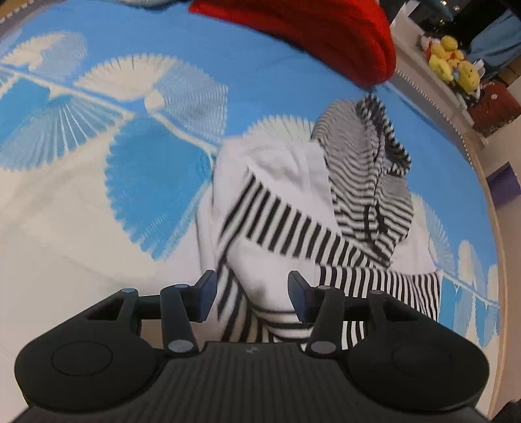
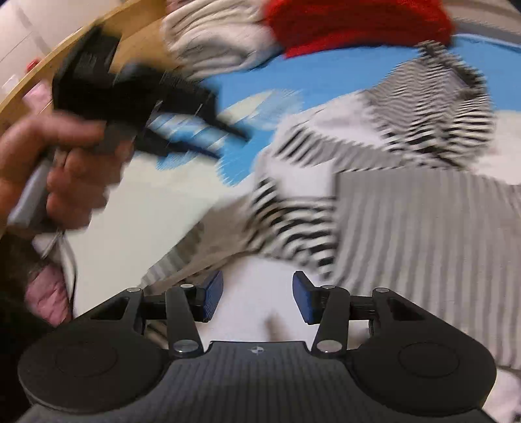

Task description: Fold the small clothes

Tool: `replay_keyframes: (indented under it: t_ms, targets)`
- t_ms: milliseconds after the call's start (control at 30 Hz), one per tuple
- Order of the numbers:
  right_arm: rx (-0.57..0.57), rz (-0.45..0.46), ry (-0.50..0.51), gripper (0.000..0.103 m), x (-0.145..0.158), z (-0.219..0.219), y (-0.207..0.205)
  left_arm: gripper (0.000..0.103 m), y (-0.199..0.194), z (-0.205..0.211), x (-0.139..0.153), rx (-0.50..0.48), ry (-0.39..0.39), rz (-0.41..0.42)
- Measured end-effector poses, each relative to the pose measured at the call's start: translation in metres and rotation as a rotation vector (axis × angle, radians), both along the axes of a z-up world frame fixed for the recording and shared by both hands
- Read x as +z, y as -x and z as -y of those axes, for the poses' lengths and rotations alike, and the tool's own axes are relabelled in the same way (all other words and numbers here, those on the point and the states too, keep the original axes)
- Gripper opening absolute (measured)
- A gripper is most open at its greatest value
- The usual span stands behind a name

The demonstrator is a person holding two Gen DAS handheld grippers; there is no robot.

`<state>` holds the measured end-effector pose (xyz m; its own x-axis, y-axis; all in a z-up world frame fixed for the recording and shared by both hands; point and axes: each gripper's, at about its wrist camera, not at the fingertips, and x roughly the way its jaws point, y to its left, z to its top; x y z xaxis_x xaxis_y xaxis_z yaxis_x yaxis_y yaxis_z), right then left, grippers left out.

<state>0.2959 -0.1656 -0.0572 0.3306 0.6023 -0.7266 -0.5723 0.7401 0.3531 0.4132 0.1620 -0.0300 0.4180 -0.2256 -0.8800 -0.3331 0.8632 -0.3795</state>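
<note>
One striped garment point(image 1: 293, 208), black-and-white with white panels, lies crumpled just ahead of and under both sets of jaws. Soft, light and floppy by the look; a hem or sleeve edge seems the best hold. Left gripper point(image 1: 252, 297) and right gripper point(image 2: 257, 301) both stand half open, gripping nothing. Bedspread point(image 1: 97, 211) left of the left jaws is free; red cloth point(image 1: 325, 29) beyond, table edge point(image 1: 498, 234) right.

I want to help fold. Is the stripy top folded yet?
Not folded: the stripy top lies crumpled in a heap on the blue cloth.
</note>
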Motion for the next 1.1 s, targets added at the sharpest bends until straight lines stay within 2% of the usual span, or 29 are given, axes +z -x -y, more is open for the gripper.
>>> replay_keyframes:
  t_ms: [67,167,233,300,367,467,567,600,633,667,733,800,833,900,967,1067,1100]
  targets:
    - [-0.136,0.013,0.029,0.05,0.005,0.021,-0.009,0.053,-0.003,0.013,-0.008,-0.009,0.018,-0.019]
    - [-0.446,0.003,0.16,0.051,0.002,0.061,-0.022,0.054,-0.009,0.039,-0.011,-0.05,-0.018,-0.008]
    - [-0.633,-0.035,0.25,0.051,-0.007,0.088,-0.027,0.071,-0.013,0.059,-0.014,-0.071,-0.068,0.012]
    - [-0.745,-0.084,0.257,0.051,-0.016,0.115,-0.028,0.079,-0.018,0.079,-0.022,-0.086,-0.138,0.018]
    - [-0.799,-0.125,0.216,0.051,-0.023,0.133,-0.024,0.08,-0.023,0.095,-0.034,-0.084,-0.191,-0.002]
    - [-0.817,-0.182,0.146,0.051,-0.027,0.142,-0.02,0.084,-0.026,0.113,-0.053,-0.084,-0.238,-0.047]
    - [-0.805,-0.204,0.134,0.051,-0.028,0.138,-0.019,0.084,-0.023,0.127,-0.062,-0.111,-0.32,-0.036]
    - [-0.807,-0.218,0.126,0.051,-0.03,0.138,-0.023,0.076,-0.022,0.128,-0.061,-0.101,-0.346,-0.03]
    - [-0.809,-0.231,0.12,0.051,-0.031,0.139,-0.025,0.062,-0.02,0.126,-0.06,-0.092,-0.368,-0.03]
    - [-0.811,-0.239,0.116,0.051,-0.032,0.14,-0.028,0.056,-0.019,0.123,-0.058,-0.081,-0.379,-0.034]
    - [-0.813,-0.245,0.115,0.051,-0.034,0.141,-0.032,0.031,-0.016,0.109,-0.048,-0.036,-0.369,-0.02]
    - [-0.819,-0.25,0.115,0.051,-0.035,0.141,-0.034,0.024,-0.013,0.094,-0.031,0.018,-0.336,0.021]
    - [-0.821,-0.252,0.115,0.051,-0.035,0.142,-0.034,0.02,-0.009,0.083,-0.019,0.05,-0.277,0.068]
    - [-0.828,-0.254,0.116,0.051,-0.035,0.141,-0.035,0.018,-0.002,0.068,0.0,0.073,-0.157,0.155]
    - [-0.848,-0.251,0.122,0.05,-0.034,0.14,-0.036,0.018,0.008,0.056,0.023,0.07,-0.041,0.281]
    - [-0.879,-0.147,0.156,0.051,-0.019,0.13,-0.034,0.018,0.027,0.039,0.052,0.066,0.085,0.444]
    - [-0.869,-0.101,0.153,0.051,-0.013,0.125,-0.033,0.022,0.031,0.033,0.055,0.072,0.107,0.449]
